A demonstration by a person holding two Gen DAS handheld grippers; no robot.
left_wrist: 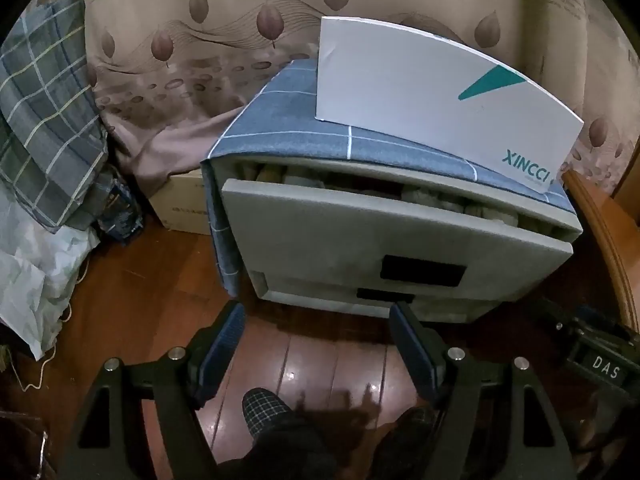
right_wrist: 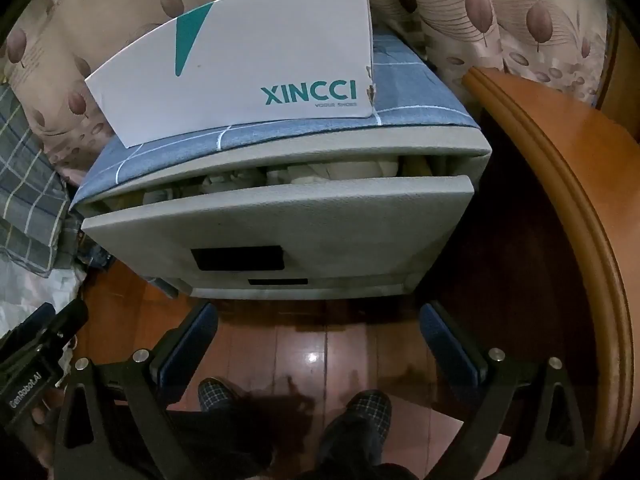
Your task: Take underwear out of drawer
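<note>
A grey drawer unit stands on the wooden floor, its top drawer [left_wrist: 384,232] [right_wrist: 280,216] pulled out a little. Folded pale underwear [left_wrist: 452,204] [right_wrist: 320,172] shows in the narrow gap behind the drawer front. My left gripper [left_wrist: 320,316] hangs open above the floor, in front of the unit's lower edge, with nothing between its fingers. My right gripper [right_wrist: 320,312] is open too, just short of the unit's base, and holds nothing. The right gripper's body [left_wrist: 596,356] shows at the right edge of the left wrist view.
A white XINCCI shoe box [left_wrist: 440,96] [right_wrist: 248,68] lies on the blue checked cloth [left_wrist: 288,120] over the unit. A wooden furniture edge [right_wrist: 580,200] curves close on the right. Checked bedding [left_wrist: 44,120] and a cardboard box [left_wrist: 180,204] sit left. The person's slippered feet [right_wrist: 368,404] stand below.
</note>
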